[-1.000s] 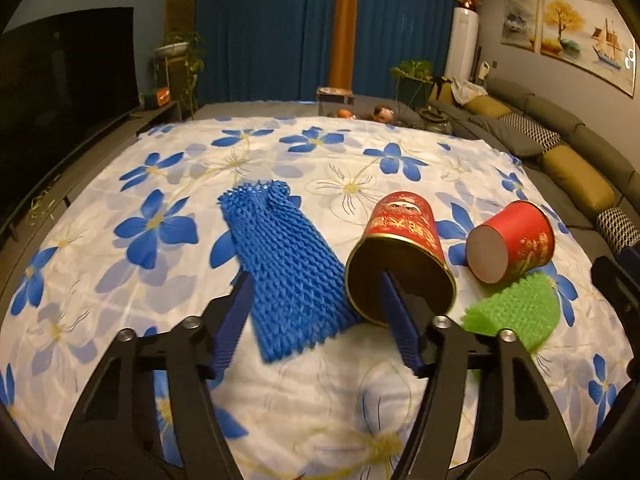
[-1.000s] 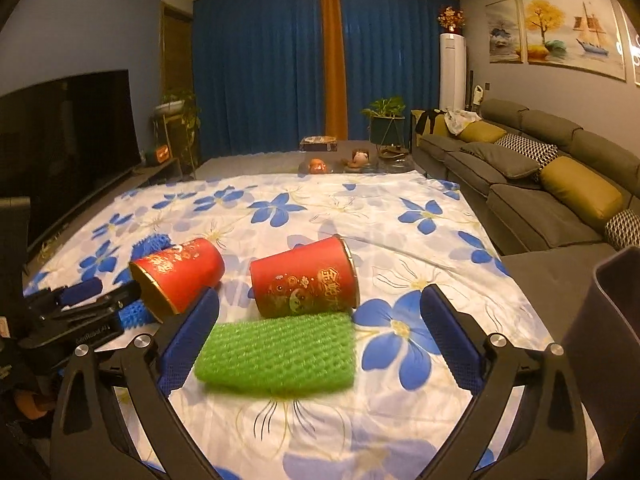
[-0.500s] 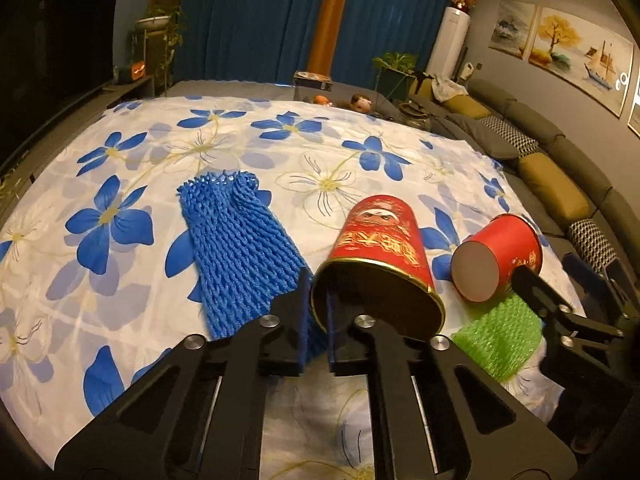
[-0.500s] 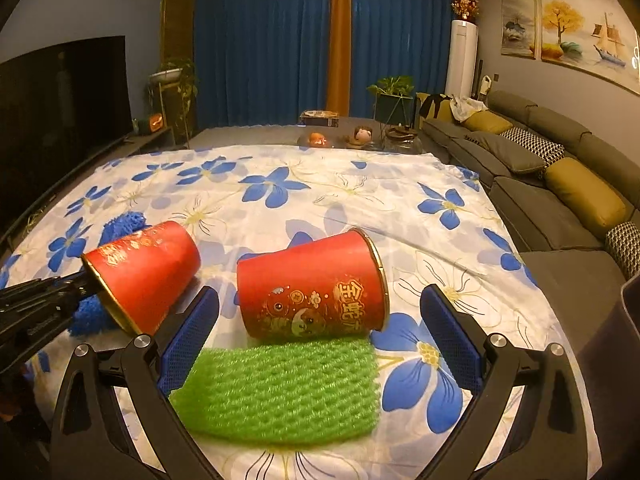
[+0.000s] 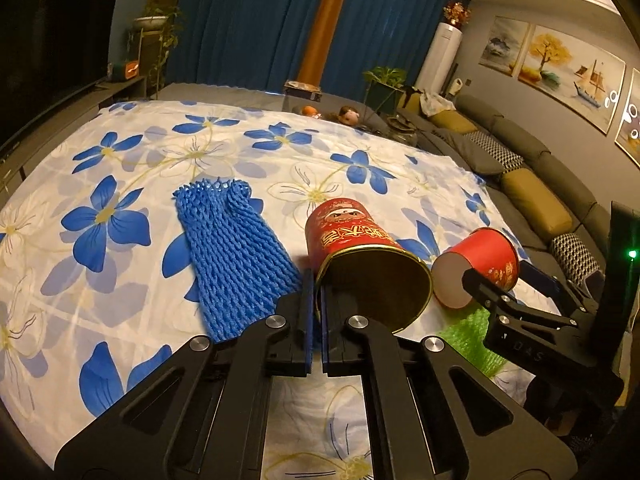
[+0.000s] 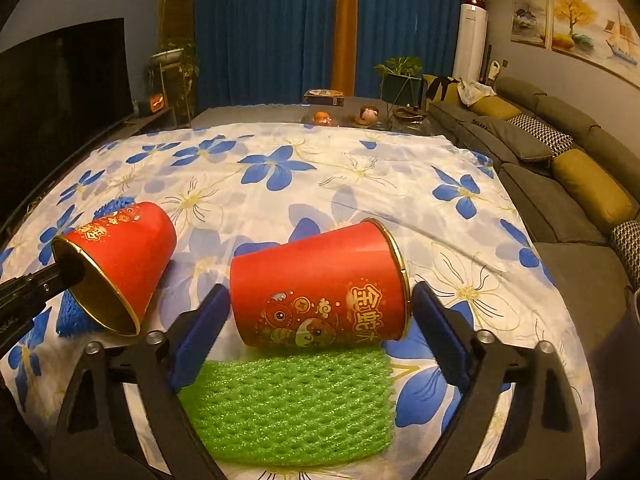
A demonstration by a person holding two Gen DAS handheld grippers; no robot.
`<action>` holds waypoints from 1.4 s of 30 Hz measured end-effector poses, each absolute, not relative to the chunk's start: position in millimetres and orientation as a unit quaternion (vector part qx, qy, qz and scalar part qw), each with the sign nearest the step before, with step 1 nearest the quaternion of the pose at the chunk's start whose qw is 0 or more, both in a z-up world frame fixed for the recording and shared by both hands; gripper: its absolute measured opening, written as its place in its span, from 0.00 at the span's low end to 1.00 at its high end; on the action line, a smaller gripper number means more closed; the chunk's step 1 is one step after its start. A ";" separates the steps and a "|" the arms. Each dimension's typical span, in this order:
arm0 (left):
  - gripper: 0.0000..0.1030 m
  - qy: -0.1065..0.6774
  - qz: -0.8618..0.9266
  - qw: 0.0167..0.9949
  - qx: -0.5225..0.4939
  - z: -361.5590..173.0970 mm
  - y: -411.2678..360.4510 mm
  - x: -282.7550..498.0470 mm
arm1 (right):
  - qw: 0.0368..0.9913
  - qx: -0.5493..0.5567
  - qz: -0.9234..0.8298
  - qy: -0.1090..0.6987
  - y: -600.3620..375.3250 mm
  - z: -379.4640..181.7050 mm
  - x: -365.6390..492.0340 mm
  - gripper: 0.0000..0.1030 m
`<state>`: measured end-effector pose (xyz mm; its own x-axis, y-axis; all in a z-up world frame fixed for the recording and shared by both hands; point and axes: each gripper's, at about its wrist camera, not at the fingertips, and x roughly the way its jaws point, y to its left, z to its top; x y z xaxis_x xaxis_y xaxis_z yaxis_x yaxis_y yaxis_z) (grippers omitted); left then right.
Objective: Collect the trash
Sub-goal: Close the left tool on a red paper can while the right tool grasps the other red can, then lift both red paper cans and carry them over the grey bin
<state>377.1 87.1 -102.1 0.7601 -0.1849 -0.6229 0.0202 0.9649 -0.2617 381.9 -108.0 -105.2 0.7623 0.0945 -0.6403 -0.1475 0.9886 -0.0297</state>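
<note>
The left gripper [image 5: 316, 320] is clamped on the rim of the left cup [image 5: 360, 256], which lies at 12 o'clock from it; that thin-edge pinch may slip or crush. The right gripper [image 6: 320, 320] is closing around the right cup [image 6: 320, 288] lying over green foam netting [image 6: 288, 404]; it could roll away

L fingers [image 5: 315, 292], wide a sec ago, now pinching cup rim [image 5: 320, 280]; R gripper [image 6: 320, 312] closing around 2nd cup [image 6: 316, 288], not touching.

Glossy red paper cups [image 6: 320, 292], knobbly foam nets [image 6: 292, 404], smooth printed cloth [image 5: 200, 152].
</note>
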 end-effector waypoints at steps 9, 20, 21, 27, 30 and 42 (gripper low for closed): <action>0.02 0.331 -0.057 0.933 -0.127 -99.0 90.5 374.2 | 0.948 -0.022 0.066 0.310 -115.1 -97.5 370.6 0.81; 0.02 0.316 -0.051 0.939 -0.122 -92.1 90.6 366.9 | 0.964 0.016 0.059 0.260 -136.1 -68.0 340.9 0.81; 0.02 0.315 -0.052 0.940 -0.121 -90.8 89.8 365.9 | 0.965 0.019 0.057 0.257 -138.7 -65.5 337.3 0.81; 0.01 0.306 -0.056 0.944 -0.110 -81.9 81.3 357.9 | 0.969 0.027 0.051 0.241 -154.3 -51.8 318.1 0.81; 0.01 0.300 -0.058 0.946 -0.107 -75.0 75.3 350.6 | 0.971 0.030 0.048 0.232 -162.2 -44.2 307.9 0.81; 0.01 0.272 -0.077 0.955 -0.093 -39.9 41.6 313.2 | 0.978 0.050 0.039 0.199 -201.5 -18.8 258.9 0.81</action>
<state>313.2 41.6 -39.9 0.8398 -0.1973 -0.5058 0.0955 0.9708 -0.2202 258.9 -201.5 -18.8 0.9180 0.0970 -0.3845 -0.0569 0.9918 0.1143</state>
